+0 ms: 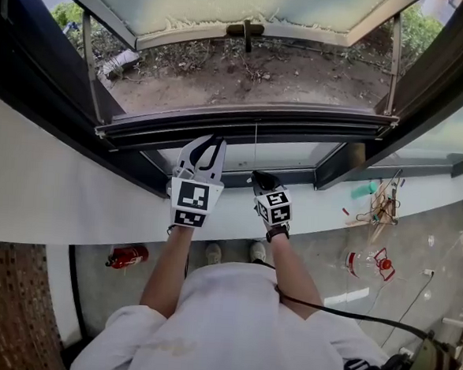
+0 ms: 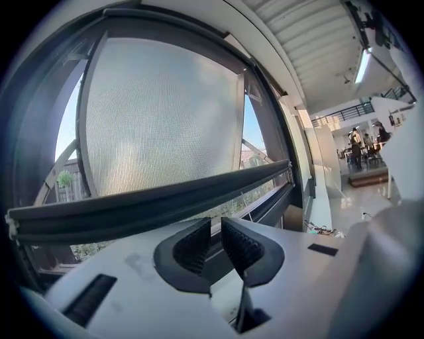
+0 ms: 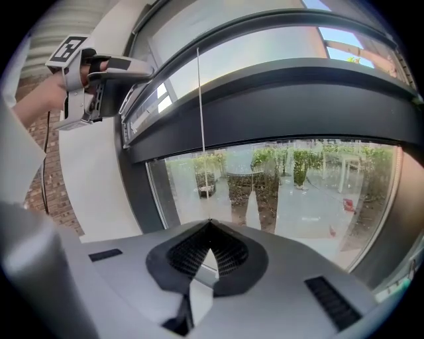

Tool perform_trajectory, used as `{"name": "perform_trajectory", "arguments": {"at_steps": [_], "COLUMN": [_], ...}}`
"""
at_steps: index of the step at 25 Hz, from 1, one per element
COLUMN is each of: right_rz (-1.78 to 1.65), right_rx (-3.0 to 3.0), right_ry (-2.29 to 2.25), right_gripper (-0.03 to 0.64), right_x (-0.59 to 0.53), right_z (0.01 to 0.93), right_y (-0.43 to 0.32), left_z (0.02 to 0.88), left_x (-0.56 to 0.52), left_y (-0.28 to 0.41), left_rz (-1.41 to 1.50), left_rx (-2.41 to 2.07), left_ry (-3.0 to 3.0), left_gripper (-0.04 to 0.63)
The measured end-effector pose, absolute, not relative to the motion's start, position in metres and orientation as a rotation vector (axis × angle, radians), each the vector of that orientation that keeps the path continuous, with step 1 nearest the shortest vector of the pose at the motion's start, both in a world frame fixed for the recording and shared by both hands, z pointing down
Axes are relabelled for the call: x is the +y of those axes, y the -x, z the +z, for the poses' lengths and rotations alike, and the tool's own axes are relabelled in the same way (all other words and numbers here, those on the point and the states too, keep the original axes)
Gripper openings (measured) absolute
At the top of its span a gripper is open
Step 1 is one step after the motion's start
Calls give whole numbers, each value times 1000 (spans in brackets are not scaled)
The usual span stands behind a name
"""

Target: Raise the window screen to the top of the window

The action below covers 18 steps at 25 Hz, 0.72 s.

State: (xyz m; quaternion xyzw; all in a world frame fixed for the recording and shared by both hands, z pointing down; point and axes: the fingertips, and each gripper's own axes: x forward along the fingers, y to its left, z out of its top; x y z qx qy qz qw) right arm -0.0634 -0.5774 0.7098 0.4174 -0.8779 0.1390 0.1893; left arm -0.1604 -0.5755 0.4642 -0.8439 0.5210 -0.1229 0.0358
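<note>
Both bare forearms reach forward and up from short white sleeves, the left forearm (image 1: 167,269) running nearly straight and the right forearm (image 1: 292,270) angled slightly inward. The left gripper (image 1: 211,142) is extended farther than the right, with its marker cube (image 1: 192,201) facing the head camera. Its jaws stand a little apart, with nothing pressed between the ribbed pads (image 2: 193,246). The right gripper (image 1: 257,176) sits just beside it and slightly lower. Its jaws are closed together, their tips pinching a thin cord (image 3: 200,99).
</note>
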Motion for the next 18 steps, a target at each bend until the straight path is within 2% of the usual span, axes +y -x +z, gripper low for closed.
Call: {"name": "perform_trajectory", "arguments": {"at_steps": [18], "right_rz": [332], "right_rx": [-2575], "right_ry": [-1231], "right_gripper": [3], "right_x": [-586], "right_z": [656], "right_y": [66], "left_z": [474], "left_x": [-576], "left_y": [154], "left_rz": [-350], "left_rx": [1592], "left_ry": [2652], "left_gripper": [49]}}
